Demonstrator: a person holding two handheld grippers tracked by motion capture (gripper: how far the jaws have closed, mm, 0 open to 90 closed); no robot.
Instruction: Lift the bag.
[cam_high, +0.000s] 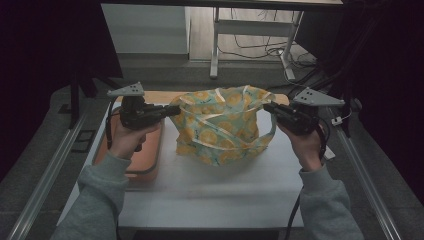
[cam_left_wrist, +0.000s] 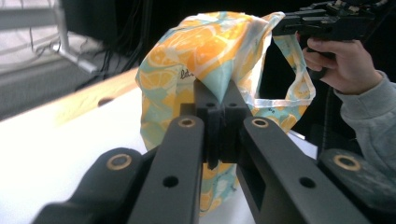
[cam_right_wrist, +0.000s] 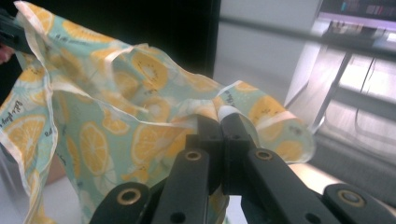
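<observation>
Sleeves nearest; left gripper (cam_high: 172, 111) and right gripper (cam_high: 267, 107) pinching lemon-print bag (cam_high: 220, 127) rim taut — risk of thin cloth slipping free.

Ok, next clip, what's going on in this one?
A person at a white table holds a gripper in each hand. The left gripper and the right gripper are each shut on an opposite side of a fabric bag printed with orange slices, near its top edge. The bag hangs spread between them, its bottom reaching the tabletop. An orange tray sits on the table under the left hand. The bag's handle loop hangs beside the right gripper.
</observation>
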